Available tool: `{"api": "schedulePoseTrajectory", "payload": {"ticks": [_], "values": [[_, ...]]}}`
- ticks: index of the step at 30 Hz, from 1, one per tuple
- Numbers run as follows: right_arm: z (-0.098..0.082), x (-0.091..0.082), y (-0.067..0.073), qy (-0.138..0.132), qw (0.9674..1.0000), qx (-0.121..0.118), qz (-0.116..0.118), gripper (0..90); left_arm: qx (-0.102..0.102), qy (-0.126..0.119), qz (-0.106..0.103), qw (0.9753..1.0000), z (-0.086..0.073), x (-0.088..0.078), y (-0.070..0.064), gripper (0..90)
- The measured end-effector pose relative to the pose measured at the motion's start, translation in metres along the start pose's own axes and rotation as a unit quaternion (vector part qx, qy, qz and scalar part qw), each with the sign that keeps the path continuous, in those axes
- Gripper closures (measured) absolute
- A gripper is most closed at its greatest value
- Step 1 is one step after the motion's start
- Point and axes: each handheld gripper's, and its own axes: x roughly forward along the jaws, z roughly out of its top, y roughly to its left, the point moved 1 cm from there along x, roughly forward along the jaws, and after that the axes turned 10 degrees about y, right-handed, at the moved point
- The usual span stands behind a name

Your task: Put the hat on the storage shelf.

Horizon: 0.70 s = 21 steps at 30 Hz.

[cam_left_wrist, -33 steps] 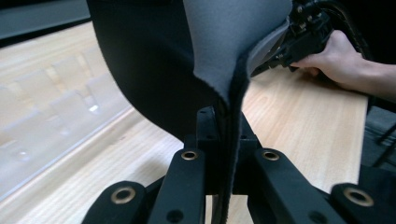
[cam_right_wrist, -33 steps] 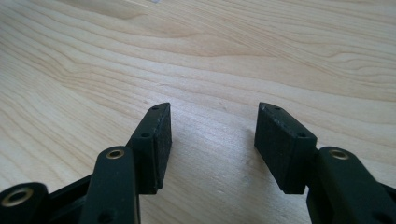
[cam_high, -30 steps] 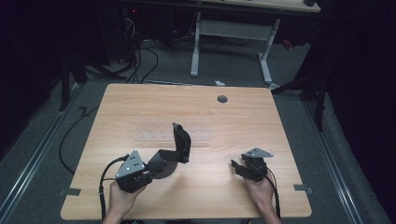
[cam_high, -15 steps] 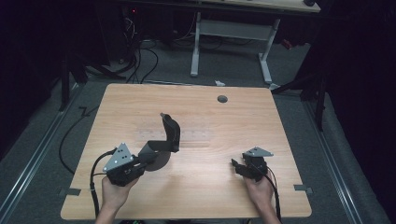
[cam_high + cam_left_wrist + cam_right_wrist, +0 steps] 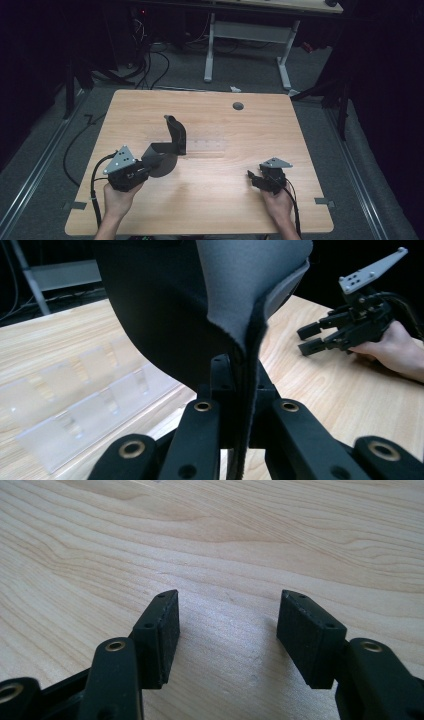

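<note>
Mouse pad [image 5: 167, 147], black, curled, pinched at its edge in left gripper [image 5: 142, 172] jaws above bench [image 5: 225, 200]; right gripper [image 5: 255, 179] jaws spread, empty.

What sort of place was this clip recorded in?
Probably a lab or workshop recording bay, not a home: a bare wooden table on grey carpet, dark curtains around it, loose cables on the floor and the white legs of a second desk behind.

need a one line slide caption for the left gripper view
Left gripper clamped on the edge of a dark fabric piece, right gripper waiting open across the wooden table.
</note>
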Motion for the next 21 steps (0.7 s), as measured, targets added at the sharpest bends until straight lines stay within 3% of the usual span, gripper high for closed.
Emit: {"api": "schedulePoseTrajectory", "payload": {"ticks": [5,11,21], "values": [[0.000,0.000,0.000,0.000,1.0000,-0.001,0.001,42.1,-0.002,-0.015,0.009,0.9998,0.010,-0.004,0.005,86.7],[0.000,0.000,-0.001,0.000,1.0000,0.002,0.004,42.1,-0.022,-0.044,0.018,0.9986,0.025,-0.007,0.021,86.7],[0.000,0.000,-0.001,0.000,1.0000,0.001,0.004,42.0,-0.006,-0.051,0.052,0.9973,0.037,-0.002,0.036,86.7]]}}
